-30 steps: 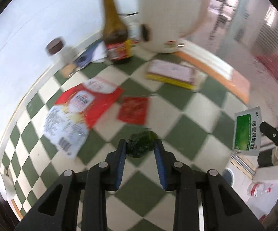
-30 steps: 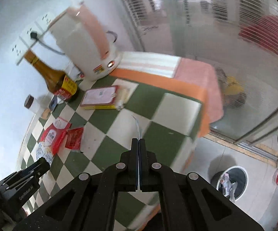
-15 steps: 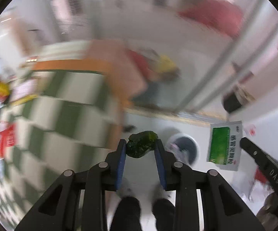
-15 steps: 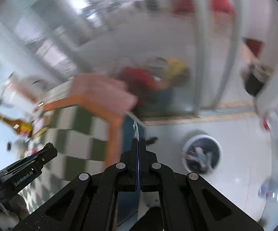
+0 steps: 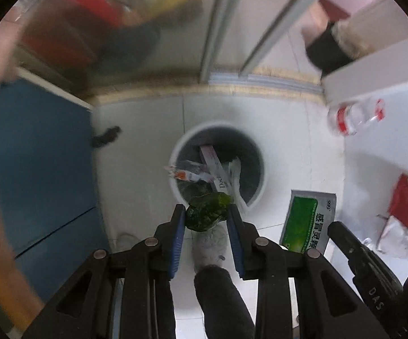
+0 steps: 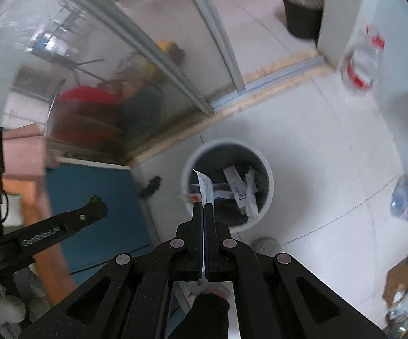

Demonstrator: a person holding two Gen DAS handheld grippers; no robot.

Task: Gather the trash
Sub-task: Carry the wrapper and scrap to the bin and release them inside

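Observation:
My left gripper (image 5: 206,212) is shut on a crumpled dark green wrapper (image 5: 207,211), held above the near rim of a round white trash bin (image 5: 256,152) on the floor. The bin holds several wrappers and packets (image 5: 212,166). My right gripper (image 6: 204,206) is shut on a flat green-and-white sachet (image 5: 308,220), seen edge-on in the right wrist view (image 6: 204,186) and face-on in the left wrist view. It hangs over the bin's left rim (image 6: 185,175). The left gripper also shows in the right wrist view (image 6: 93,206).
The blue table side (image 5: 43,163) stands left of the bin. A glass sliding door with a metal track (image 5: 260,80) runs behind it. Plastic bottles (image 5: 353,115) lie at the right. The person's foot (image 5: 211,245) is below the left gripper.
Both grippers swung from the checkered tabletop over its edge and down towards the floor bin. The bin is now larger and centred. Both still hold their items.

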